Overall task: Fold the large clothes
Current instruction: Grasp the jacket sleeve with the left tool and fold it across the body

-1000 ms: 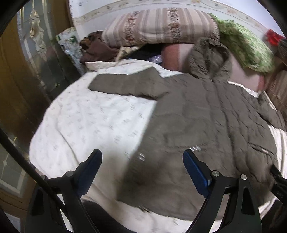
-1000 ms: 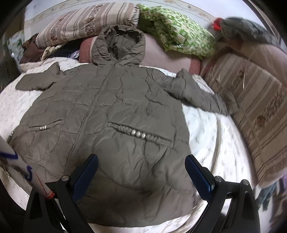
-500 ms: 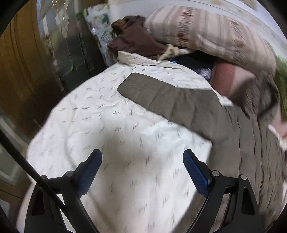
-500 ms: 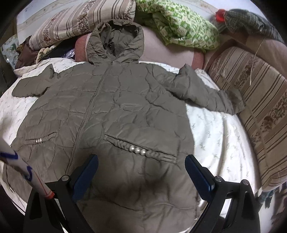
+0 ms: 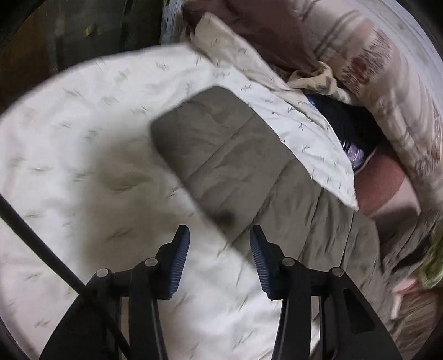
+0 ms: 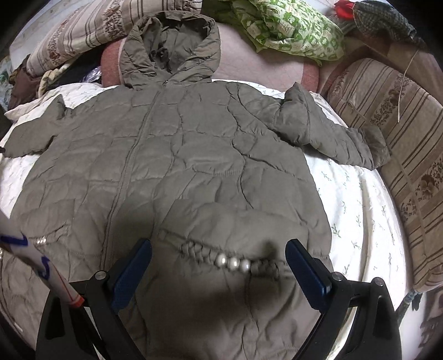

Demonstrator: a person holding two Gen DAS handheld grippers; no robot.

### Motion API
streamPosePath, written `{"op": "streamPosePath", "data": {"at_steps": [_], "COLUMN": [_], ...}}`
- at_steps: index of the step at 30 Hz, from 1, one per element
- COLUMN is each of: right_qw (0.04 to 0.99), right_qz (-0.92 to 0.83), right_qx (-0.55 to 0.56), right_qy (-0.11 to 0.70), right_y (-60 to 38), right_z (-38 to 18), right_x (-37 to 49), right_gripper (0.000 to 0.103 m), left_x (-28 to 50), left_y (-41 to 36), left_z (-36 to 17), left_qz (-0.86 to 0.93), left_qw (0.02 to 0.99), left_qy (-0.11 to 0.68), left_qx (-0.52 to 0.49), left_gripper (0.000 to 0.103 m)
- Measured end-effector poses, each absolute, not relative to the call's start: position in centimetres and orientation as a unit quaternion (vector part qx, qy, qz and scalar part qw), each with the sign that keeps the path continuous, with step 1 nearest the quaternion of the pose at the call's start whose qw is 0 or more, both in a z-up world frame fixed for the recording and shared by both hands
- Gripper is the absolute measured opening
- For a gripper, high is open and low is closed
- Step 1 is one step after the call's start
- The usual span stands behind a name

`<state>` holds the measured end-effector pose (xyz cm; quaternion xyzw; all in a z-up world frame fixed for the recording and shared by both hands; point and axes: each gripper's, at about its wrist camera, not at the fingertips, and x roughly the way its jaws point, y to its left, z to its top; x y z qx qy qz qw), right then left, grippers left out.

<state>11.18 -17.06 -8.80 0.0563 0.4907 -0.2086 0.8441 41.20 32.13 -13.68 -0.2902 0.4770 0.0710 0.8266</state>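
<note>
An olive quilted hooded jacket point(image 6: 199, 166) lies flat, front up, on a white patterned bedsheet point(image 6: 357, 205), sleeves spread out to both sides. In the left wrist view its left sleeve point(image 5: 229, 163) stretches away from me; my left gripper point(image 5: 219, 241) hovers just over the sleeve's near edge, jaws partly closed with a gap, holding nothing. My right gripper point(image 6: 218, 249) is wide open above the jacket's lower right pocket with its pearl trim point(image 6: 232, 263), holding nothing.
Striped pillows point(image 6: 83, 36) and a green patterned cloth point(image 6: 290, 25) are piled at the head of the bed. A striped cushion point(image 6: 401, 138) lines the right side. Brown clothes point(image 5: 265, 30) lie past the sleeve. A dark wooden door point(image 5: 41, 41) stands left.
My left gripper swung left and moved in close over the left sleeve, and its jaws narrowed. My right gripper moved lower and closer over the jacket's right pocket, still wide open.
</note>
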Motion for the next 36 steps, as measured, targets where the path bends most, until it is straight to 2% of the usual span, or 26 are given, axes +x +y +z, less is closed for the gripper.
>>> {"op": "streamPosePath", "data": {"at_steps": [8,10,13,18,27,31,36], "right_qw": [0.837,0.836,0.841,0.857,0.863,0.865,0.862], "right_qz": [-0.222,-0.225,-0.221,-0.209,-0.216,-0.225,-0.238], "right_qx": [0.038,0.029,0.026,0.022,0.07,0.091,0.117], "right_qy": [0.499,0.5,0.493,0.471,0.451,0.44,0.432], "right_y": [-17.0,-17.0,-17.0,-16.6,-18.5,-20.1,-21.8], "right_z": [-10.3,-10.6,-10.3,-9.0,-7.1,-6.1,-5.5], "right_x": [13.0,13.3,13.3,12.5,8.8,6.6,4.2], "right_gripper": [0.099,0.099,0.099,0.098,0.098,0.098,0.098], "left_x": [45.7,46.3,46.1,43.9,37.6,33.7,28.1], "left_y": [33.7,33.3,32.0,29.0,12.6,4.6,-5.4], "left_z": [-15.7,-15.3,-13.5,-8.2,2.0,2.9,1.2], "left_qz": [0.085,0.097,0.099,0.049,-0.107,-0.194,-0.22], "left_qw": [0.809,0.81,0.825,0.85,0.894,0.882,0.886], "left_qy": [0.466,0.472,0.471,0.439,0.409,0.411,0.407], "left_qx": [-0.349,-0.335,-0.298,-0.285,-0.149,-0.122,-0.027], "left_gripper": [0.049,0.02,0.01,0.009,0.008,0.006,0.008]}}
